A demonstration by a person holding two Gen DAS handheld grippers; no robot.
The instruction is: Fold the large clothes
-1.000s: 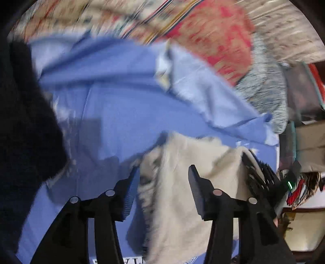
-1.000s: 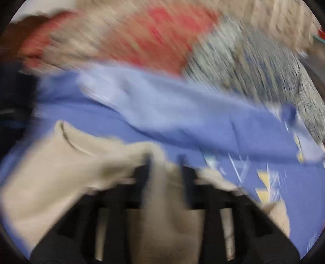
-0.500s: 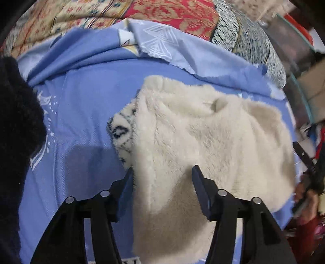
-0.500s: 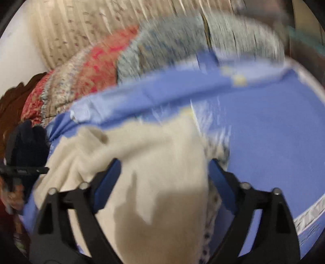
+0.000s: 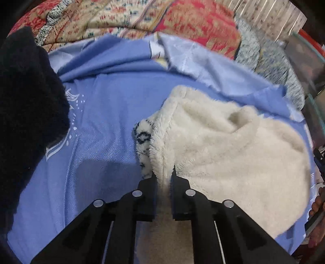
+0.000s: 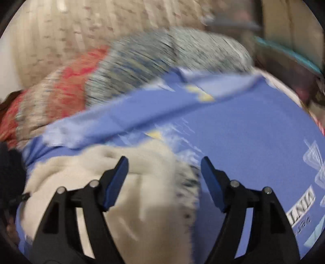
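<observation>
— Here, what has the left gripper [image 5: 163, 175] got?

— Its fingers [image 5: 149, 189] are pinched nearly together on a ridge of the fleece [image 5: 229, 154], a cream, fluffy garment. The fold of pile rises between them at the garment's left edge, where a strip of black-and-white pattern [image 5: 143, 138] peeks out.

— And where does the fleece lie?

— On a blue sheet [image 5: 105, 126] spread over the bed. In the left wrist view it fills the right half of the sheet, bunched into soft humps, with its near part running under the gripper.

— The right gripper [image 6: 164, 174]?

— Its blue-padded fingers [image 6: 116, 181] stand wide apart and hold nothing. They sit above the fleece's right edge; the left finger is over the cream pile, the right finger over bare sheet. That view is blurred, so whether the fingers touch the cloth cannot be told.

— What surrounds it?

— A black garment [image 5: 28, 113] heaps up at the sheet's left edge. Beyond the sheet's rumpled far fold lie a red and beige quilt [image 5: 142, 18] and a grey speckled blanket [image 5: 270, 67] to its right. White lettering [image 6: 300, 207] is printed on the sheet at near right in the right wrist view.
</observation>
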